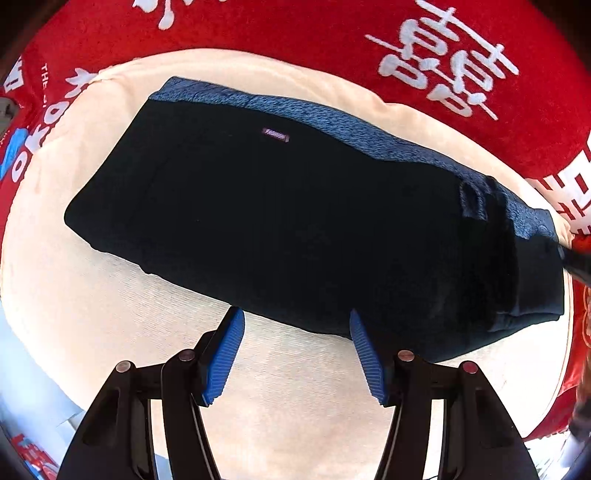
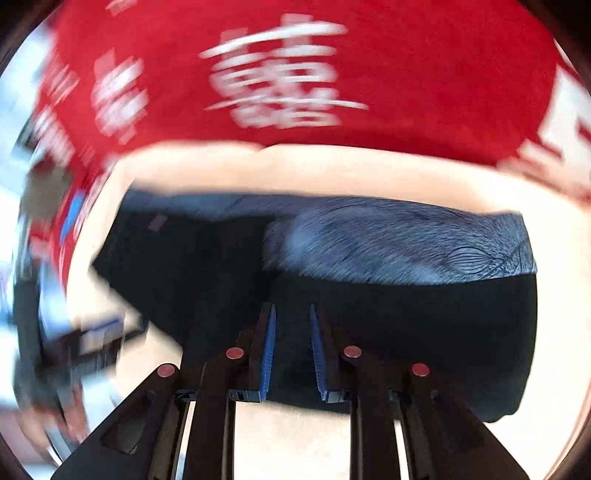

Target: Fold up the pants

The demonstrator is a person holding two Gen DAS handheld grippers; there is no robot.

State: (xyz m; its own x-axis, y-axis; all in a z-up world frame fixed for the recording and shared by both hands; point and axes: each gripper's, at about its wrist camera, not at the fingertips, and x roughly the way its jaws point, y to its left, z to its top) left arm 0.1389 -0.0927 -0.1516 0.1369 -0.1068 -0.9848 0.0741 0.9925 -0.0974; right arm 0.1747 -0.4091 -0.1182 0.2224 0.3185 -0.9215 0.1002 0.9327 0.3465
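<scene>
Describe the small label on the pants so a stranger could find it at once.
On the red blanket lies a cream cloth, and on it the dark folded pants. The label is a small pinkish tag below the blue patterned band, the only pale mark on the black fabric.

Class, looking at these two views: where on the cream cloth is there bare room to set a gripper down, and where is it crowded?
Bare cream cloth lies between the pants and the left gripper, which is open. A narrow strip runs between the pants and the red blanket. The middle is crowded: the pants fill it, with the right gripper over them.
</scene>
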